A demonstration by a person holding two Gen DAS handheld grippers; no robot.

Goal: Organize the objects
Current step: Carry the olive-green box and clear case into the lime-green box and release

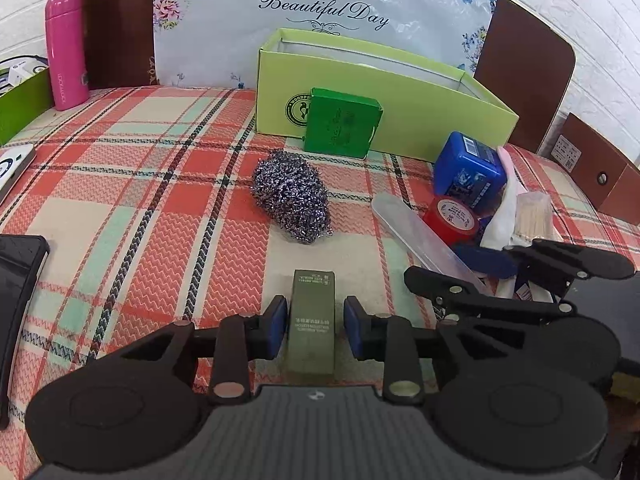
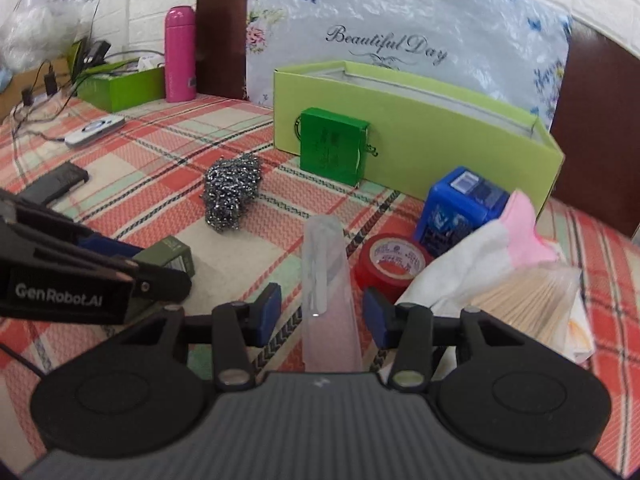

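Olive box (image 1: 311, 326) sits btwn released left gripper (image 1: 315, 323) pads; clear case (image 2: 329, 292) btwn released right gripper (image 2: 323, 313).

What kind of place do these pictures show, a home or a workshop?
Most likely a home, a table against a white brick wall. A plaid tablecloth covers it, with household things on top: a pink flask, a steel scouring ball and a light green box.

Woven plaid tablecloth (image 1: 140, 184), wiry metal scourer (image 1: 292, 196), matt cardboard box (image 1: 400, 120)
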